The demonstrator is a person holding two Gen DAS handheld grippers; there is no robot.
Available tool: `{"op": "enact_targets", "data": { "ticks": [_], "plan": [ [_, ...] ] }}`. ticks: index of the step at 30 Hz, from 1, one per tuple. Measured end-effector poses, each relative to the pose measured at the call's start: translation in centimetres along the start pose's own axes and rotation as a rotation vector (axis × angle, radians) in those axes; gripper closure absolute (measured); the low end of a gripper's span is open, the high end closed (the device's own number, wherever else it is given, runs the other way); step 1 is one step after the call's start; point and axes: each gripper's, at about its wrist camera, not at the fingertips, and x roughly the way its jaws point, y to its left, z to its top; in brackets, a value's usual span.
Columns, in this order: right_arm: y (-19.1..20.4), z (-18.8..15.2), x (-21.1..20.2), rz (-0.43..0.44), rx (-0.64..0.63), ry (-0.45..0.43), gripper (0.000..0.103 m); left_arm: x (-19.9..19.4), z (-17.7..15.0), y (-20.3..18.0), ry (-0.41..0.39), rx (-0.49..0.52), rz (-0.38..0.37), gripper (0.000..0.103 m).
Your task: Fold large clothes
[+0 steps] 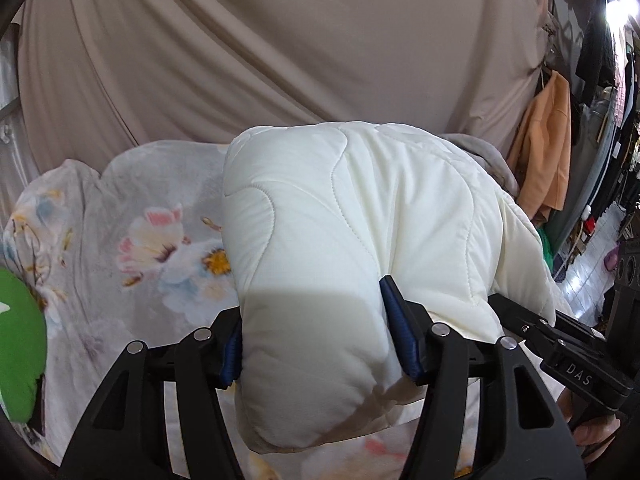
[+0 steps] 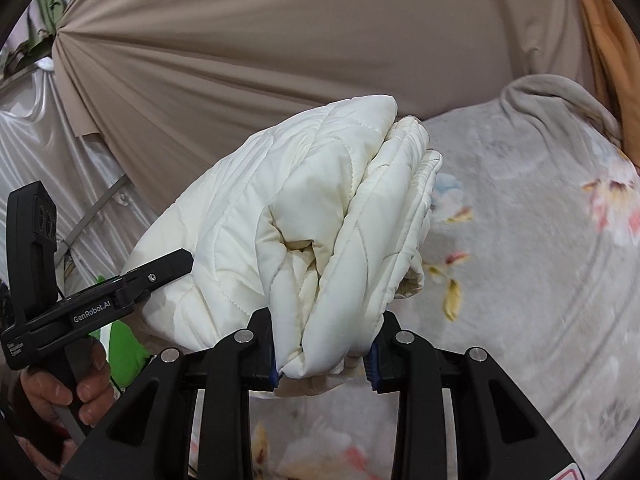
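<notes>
A cream quilted padded garment (image 1: 340, 216), folded into a thick bundle, is held up above a floral grey blanket (image 1: 132, 216). My left gripper (image 1: 316, 344) is shut on one end of the bundle, its blue pads pressed into the padding. My right gripper (image 2: 324, 352) is shut on the other end of the garment (image 2: 304, 216), where several folded layers show. The right gripper's body shows in the left wrist view (image 1: 568, 360); the left gripper shows in the right wrist view (image 2: 100, 304), its fingers against the garment.
The floral blanket (image 2: 520, 240) covers the surface below. A beige drape (image 1: 280, 48) hangs behind. A green cushion (image 1: 20, 344) lies at the left edge. Hanging clothes, one orange (image 1: 544, 160), fill the right side by a tiled floor (image 1: 588, 276).
</notes>
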Motion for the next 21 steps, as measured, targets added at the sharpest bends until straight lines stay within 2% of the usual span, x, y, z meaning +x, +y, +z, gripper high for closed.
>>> {"op": "enact_targets", "data": {
  "ticks": [4,7,9,12,13,14,17,20,21],
  "plan": [
    [1.3,0.9,3.3,0.019,-0.016,0.01,0.072,1.4,0.6,3.3,-0.029,-0.002,0.006,0.046],
    [-0.4,0.2,8.1,0.041,0.054,0.089,0.066,5.4,-0.6,6.1,-0.009,-0.017,0.003,0.04],
    [-2.9,-1.6,12.5,0.041,0.142,0.18,0.059,9.3,-2.3,8.2,0.035,-0.063,-0.012,0.036],
    [-7.1,-6.3,17.7,-0.008,0.313,0.351,0.055,16.5,-6.7,10.9,0.213,-0.102,-0.002,0.035],
    [-7.7,-7.4,17.8,-0.002,0.361,0.363,0.054,17.6,-8.3,11.6,0.251,-0.118,-0.01,0.034],
    [-7.9,-8.1,17.1,0.009,0.385,0.345,0.052,17.3,-8.8,11.7,0.233,-0.117,-0.012,0.033],
    [-6.9,-8.3,14.0,-0.048,0.322,0.292,0.046,14.9,-8.7,11.3,0.19,-0.048,0.014,0.034],
    [-6.2,-7.0,11.4,-0.111,0.273,0.254,0.046,12.5,-7.7,10.8,0.155,0.0,0.041,0.034],
    [-5.5,-6.1,10.8,-0.148,0.24,0.242,0.051,11.8,-7.2,10.6,0.15,0.014,0.052,0.034]
  ]
}}
